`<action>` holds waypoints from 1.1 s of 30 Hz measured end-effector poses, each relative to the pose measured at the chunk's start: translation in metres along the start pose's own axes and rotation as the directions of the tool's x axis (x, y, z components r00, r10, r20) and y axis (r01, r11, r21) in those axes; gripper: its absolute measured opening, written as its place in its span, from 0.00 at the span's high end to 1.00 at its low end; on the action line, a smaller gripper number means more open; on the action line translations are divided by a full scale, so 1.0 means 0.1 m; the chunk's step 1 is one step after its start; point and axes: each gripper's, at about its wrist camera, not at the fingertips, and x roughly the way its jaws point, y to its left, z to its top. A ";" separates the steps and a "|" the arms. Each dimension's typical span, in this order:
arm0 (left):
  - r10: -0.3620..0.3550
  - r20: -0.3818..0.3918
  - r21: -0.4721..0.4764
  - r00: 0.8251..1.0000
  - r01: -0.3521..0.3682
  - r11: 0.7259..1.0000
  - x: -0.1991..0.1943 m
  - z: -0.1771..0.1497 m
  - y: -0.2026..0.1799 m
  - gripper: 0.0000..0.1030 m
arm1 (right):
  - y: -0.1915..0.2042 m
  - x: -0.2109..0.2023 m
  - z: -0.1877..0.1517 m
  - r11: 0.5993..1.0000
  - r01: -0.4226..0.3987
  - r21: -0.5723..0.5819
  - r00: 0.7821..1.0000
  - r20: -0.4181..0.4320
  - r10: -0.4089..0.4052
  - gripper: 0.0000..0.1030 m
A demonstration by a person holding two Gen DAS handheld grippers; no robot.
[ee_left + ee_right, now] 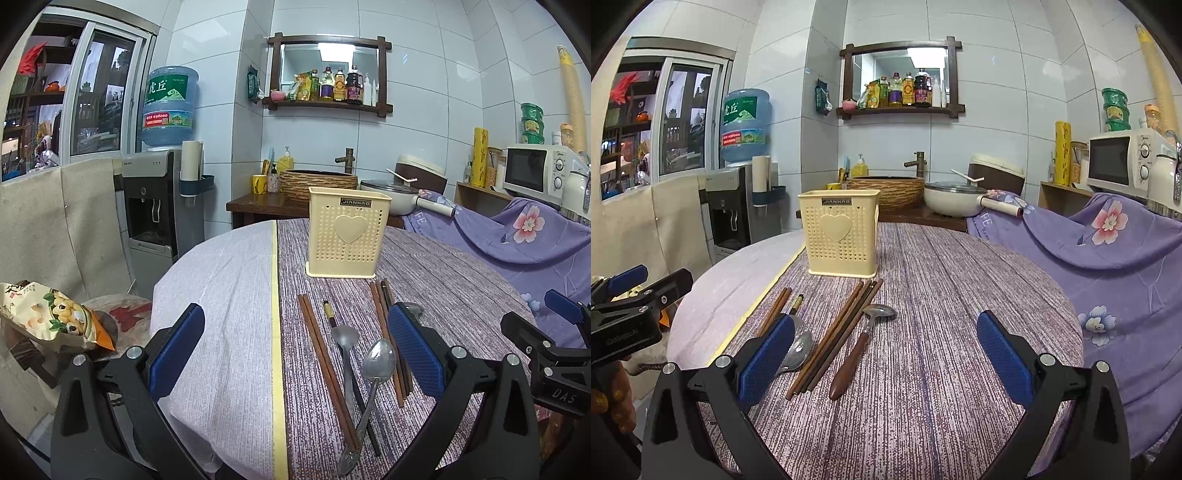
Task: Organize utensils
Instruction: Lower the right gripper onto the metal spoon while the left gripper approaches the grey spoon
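1. Both claws are hovering wide open and empty: left claw (pixel 295 354), right claw (pixel 886 354).
2. Chopsticks (pixel 325 365) and spoons (pixel 376 360) are lying mid-tabletop (pixel 942 280), holder (pixel 349 236) standing just behind.
3. Judging nothing is sorted yet; next move is calling for pinching one utensil.

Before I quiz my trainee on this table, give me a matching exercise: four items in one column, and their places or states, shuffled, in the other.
Things:
1. utensil holder
2. wooden-handled spoon
3. left gripper
4. water bottle

Places or states:
A. open, holding nothing
B. lying flat, right of the chopstick bundle
C. upside down on the dispenser
D. upright behind the cutlery

Pairs: 1-D, 2-B, 3-A, 4-C
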 end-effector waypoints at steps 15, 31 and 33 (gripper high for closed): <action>-0.072 -0.235 0.069 0.969 0.091 0.993 0.61 -0.05 0.06 0.05 | -0.19 0.78 0.05 0.998 -0.058 0.034 0.948 -0.312 0.065 0.15; -0.215 -0.473 -0.020 0.855 0.234 0.972 1.27 0.00 -0.02 0.32 | -0.14 1.90 0.21 0.987 -0.122 0.104 0.787 -0.596 0.160 0.43; -0.214 -0.476 -0.007 0.853 0.240 0.971 1.29 0.00 -0.05 0.33 | -0.14 1.99 0.22 0.989 -0.109 0.103 0.771 -0.619 0.149 0.47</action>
